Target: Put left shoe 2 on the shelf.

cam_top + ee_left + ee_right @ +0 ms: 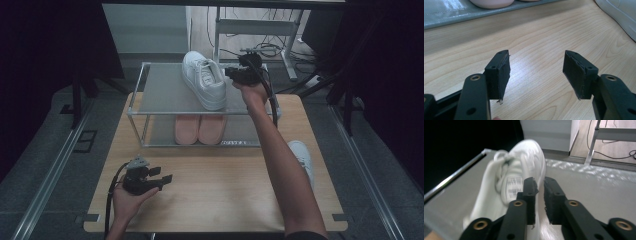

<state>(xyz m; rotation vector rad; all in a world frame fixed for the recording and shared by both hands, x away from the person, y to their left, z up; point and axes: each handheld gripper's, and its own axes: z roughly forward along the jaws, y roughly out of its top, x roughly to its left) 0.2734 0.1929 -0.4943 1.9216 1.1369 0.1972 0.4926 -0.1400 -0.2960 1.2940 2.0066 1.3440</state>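
Right gripper [538, 186]: jaws nearly together with a thin gap, nothing seen clamped between them; they stand at the side of the white sneaker [509, 185] on the top shelf of the shoe rack [150, 100], and whether a pad touches the collar I cannot tell, since that frame is blurred. Left gripper [536, 72]: jaws wide apart, empty, low over the wooden table [536, 37]. The step in hand looks like seating the sneaker on the top shelf. To do it well, I'd judge: nudge it square to the shelf edge, keep the sole flat on the shelf, keep the cable clear of the laces, and leave room beside it for the mate. In the high view the right gripper [245, 70] sits at the right of the sneaker [204, 79], the left gripper [150, 176] idles at the near left of the table, the second white sneaker [301, 152] lies on the table right of the forearm, and a pink pair [200, 129] sits on the lower shelf. The right gripper view alone gives the narrow jaw gap and the tongue label. The left gripper view adds the wide jaws, the pink toes [491, 3] and a white sole edge [621, 15].
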